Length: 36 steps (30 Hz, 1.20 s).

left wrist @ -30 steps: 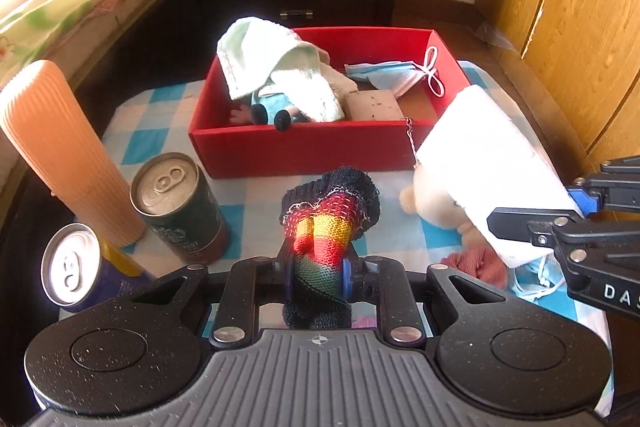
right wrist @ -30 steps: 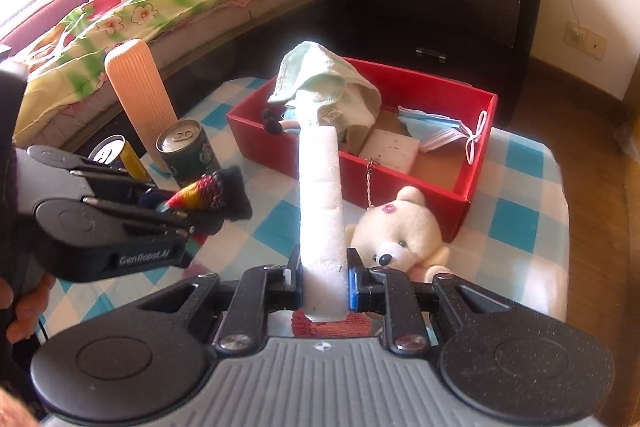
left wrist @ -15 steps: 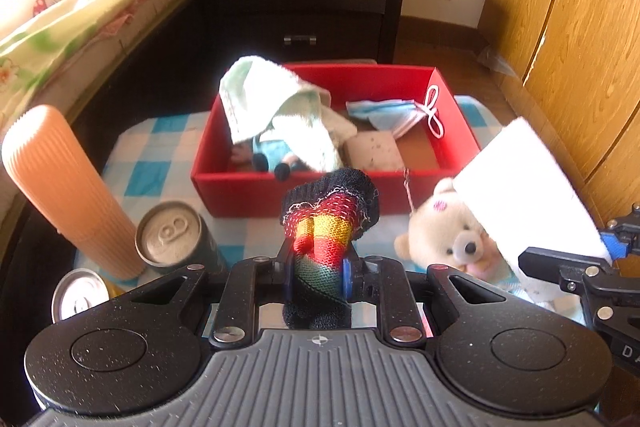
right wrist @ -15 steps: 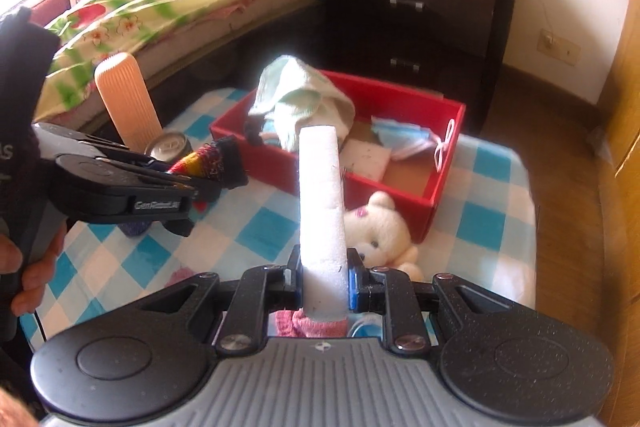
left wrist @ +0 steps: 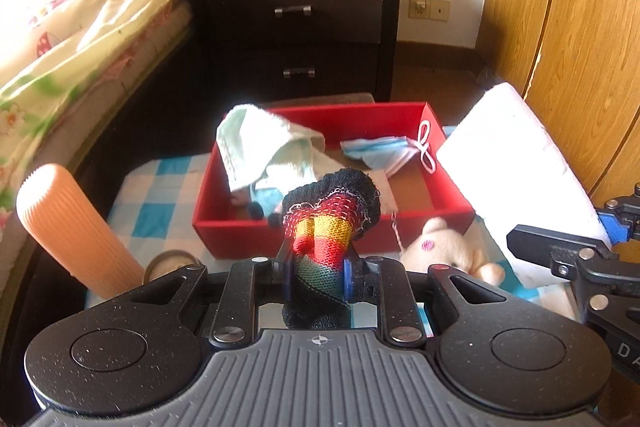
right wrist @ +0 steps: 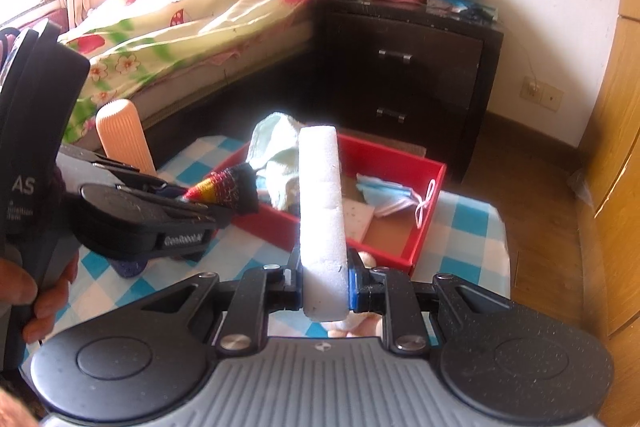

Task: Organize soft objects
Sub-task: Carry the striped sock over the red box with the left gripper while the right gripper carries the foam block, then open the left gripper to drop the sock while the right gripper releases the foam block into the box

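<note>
Two soft things are held above the checked table. A striped sock [left wrist: 320, 247] is clamped between the left gripper's [left wrist: 316, 273] jaws, its cuff sticking out past them. A white foam block [right wrist: 322, 223] is pinched upright in the right gripper [right wrist: 323, 287]. Beyond both, a red box [left wrist: 280, 233] sits near the table's far edge.

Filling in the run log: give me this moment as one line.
left gripper: shut on sock | right gripper: shut on foam | both above table | box: holds towel, masks
</note>
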Each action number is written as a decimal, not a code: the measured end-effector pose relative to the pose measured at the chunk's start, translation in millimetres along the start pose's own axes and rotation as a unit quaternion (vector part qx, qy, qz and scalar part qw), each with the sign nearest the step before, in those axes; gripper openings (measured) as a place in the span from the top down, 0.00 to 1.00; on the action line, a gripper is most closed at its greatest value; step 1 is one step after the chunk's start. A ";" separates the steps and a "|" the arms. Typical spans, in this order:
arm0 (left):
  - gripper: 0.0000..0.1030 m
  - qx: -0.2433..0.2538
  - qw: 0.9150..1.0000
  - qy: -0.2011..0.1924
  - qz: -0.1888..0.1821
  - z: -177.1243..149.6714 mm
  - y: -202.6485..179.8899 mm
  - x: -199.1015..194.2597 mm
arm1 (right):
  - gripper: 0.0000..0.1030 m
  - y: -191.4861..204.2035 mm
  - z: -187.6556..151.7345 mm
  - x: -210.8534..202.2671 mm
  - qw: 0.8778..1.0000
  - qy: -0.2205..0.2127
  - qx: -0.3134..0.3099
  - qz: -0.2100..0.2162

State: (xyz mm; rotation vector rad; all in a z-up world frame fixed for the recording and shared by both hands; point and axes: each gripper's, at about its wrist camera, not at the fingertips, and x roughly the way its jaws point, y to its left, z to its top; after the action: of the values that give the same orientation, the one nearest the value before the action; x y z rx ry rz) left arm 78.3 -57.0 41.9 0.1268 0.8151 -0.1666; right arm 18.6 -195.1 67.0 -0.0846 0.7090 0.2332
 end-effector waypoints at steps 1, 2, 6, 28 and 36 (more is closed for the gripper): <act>0.79 0.000 1.000 -0.003 0.000 2.8 0.1 -0.1 | 1.00 0.3 2.4 -0.5 1.000 -0.005 0.000 -0.003; 0.79 0.000 1.000 -0.006 0.001 5.5 0.2 -0.2 | 1.00 0.1 5.0 -0.7 1.000 -0.009 0.001 -0.006; 0.79 -0.003 1.000 -0.016 0.007 15.4 4.6 0.3 | 1.00 -1.0 14.2 0.4 1.000 -0.023 0.010 -0.008; 0.78 -0.011 0.999 -0.016 0.028 48.2 11.9 37.1 | 1.00 -24.6 44.8 55.4 0.999 -0.019 0.040 -0.021; 0.77 -0.014 0.999 -0.013 0.029 57.6 13.0 51.2 | 1.00 -27.6 50.2 70.9 0.999 -0.015 0.034 -0.025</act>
State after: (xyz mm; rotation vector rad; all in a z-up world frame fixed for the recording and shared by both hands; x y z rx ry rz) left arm 156.4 -59.5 44.1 0.1214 0.7873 -0.1011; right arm 109.2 -201.1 58.5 -0.0339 0.6830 0.1613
